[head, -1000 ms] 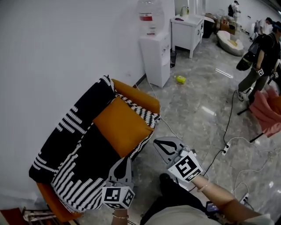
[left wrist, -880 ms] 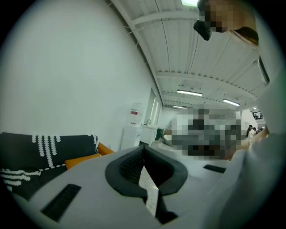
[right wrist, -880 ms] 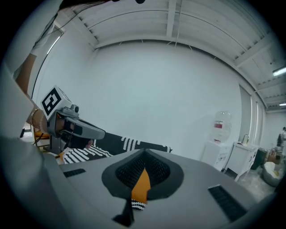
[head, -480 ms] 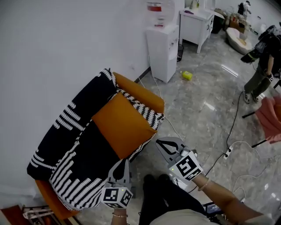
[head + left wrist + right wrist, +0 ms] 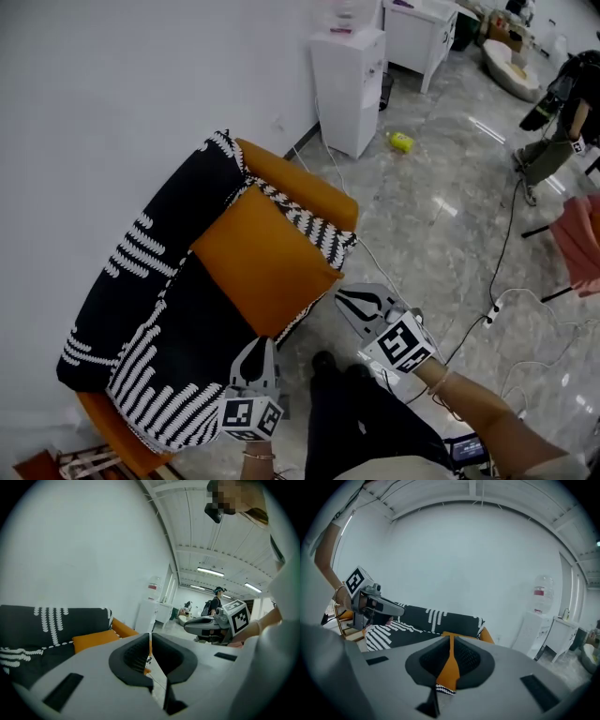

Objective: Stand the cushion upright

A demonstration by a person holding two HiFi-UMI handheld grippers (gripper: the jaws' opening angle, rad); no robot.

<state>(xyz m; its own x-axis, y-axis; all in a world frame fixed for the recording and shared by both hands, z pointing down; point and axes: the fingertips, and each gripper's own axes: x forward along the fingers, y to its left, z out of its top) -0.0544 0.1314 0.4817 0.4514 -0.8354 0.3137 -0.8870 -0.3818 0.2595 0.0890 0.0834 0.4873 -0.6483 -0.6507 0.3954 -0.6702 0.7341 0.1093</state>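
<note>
Head view: orange cushion [image 5: 262, 267] lies on the seat of the sofa [image 5: 141, 281], against its far armrest

Left gripper view: left claw [image 5: 150, 635] closed, empty

Right gripper view: right claw [image 5: 451, 639] has just been opening, seemingly only a narrow gap, nothing between

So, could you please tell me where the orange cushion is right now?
In the head view the orange cushion lies left of centre on the sofa seat, atop the black-and-white throw, beside the orange armrest.
</note>
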